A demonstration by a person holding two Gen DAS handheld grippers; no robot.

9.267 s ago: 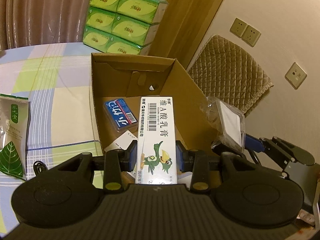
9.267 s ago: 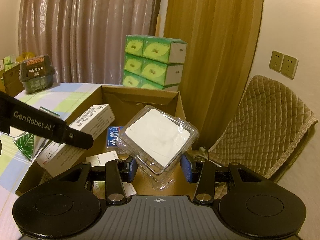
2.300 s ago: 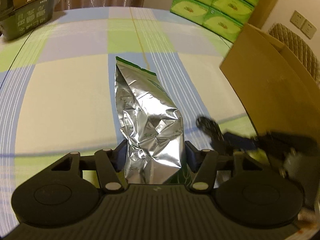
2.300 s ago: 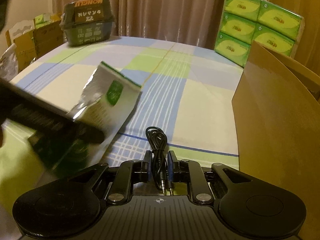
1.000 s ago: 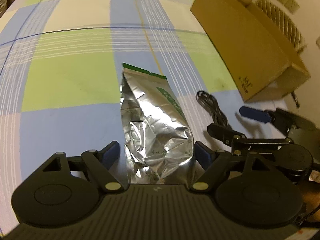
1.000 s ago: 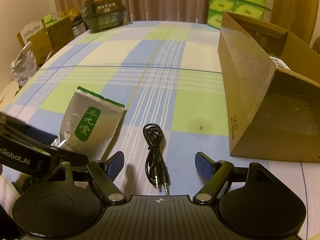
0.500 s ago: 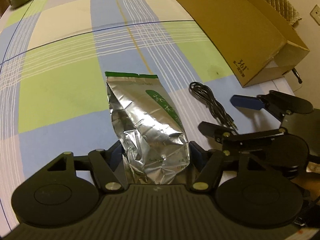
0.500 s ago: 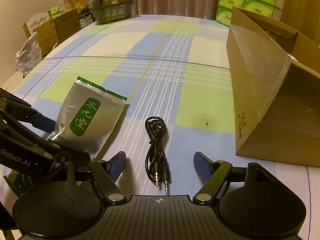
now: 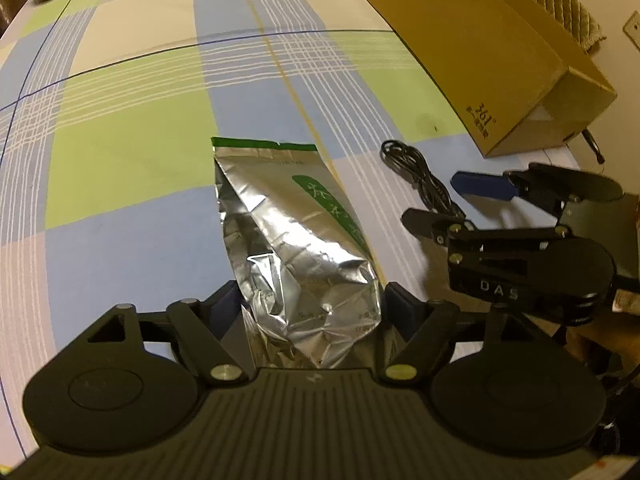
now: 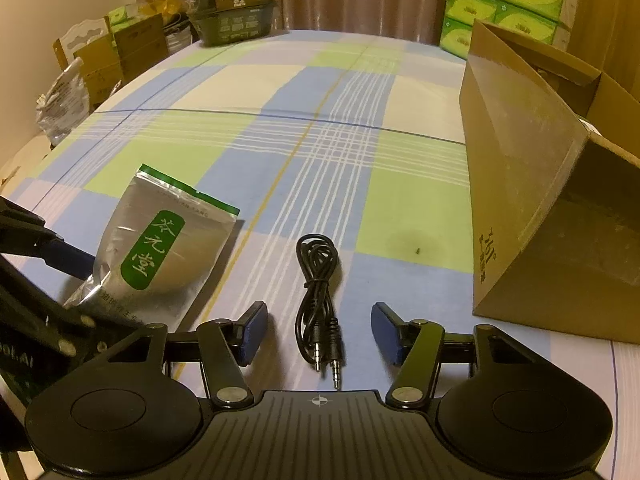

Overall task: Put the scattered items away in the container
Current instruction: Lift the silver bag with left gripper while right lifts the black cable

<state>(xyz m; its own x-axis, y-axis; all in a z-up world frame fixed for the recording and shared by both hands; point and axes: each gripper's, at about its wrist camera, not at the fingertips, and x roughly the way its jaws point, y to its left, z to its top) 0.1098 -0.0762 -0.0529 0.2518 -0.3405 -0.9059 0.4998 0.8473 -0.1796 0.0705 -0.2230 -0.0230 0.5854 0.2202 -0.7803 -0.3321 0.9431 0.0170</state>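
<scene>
A silver foil tea pouch (image 9: 288, 236) with a green label lies on the checked tablecloth; it also shows in the right wrist view (image 10: 160, 252). My left gripper (image 9: 310, 308) has its fingers close against the pouch's near end, one on each side. A coiled black audio cable (image 10: 318, 296) lies on the cloth between the open fingers of my right gripper (image 10: 318, 330), untouched; it also shows in the left wrist view (image 9: 420, 176). The open cardboard box (image 10: 528, 184) stands to the right.
A stack of green tissue packs (image 10: 508, 4) stands behind the box. A dark green package (image 10: 232, 4) sits at the table's far edge. Cardboard boxes and bags (image 10: 100, 60) stand off the table's left side. A padded chair (image 9: 560, 4) is behind the box.
My left gripper's fingers have closed in from wide open onto the sides of the pouch. My right gripper stays open around the cable and has edged slightly forward.
</scene>
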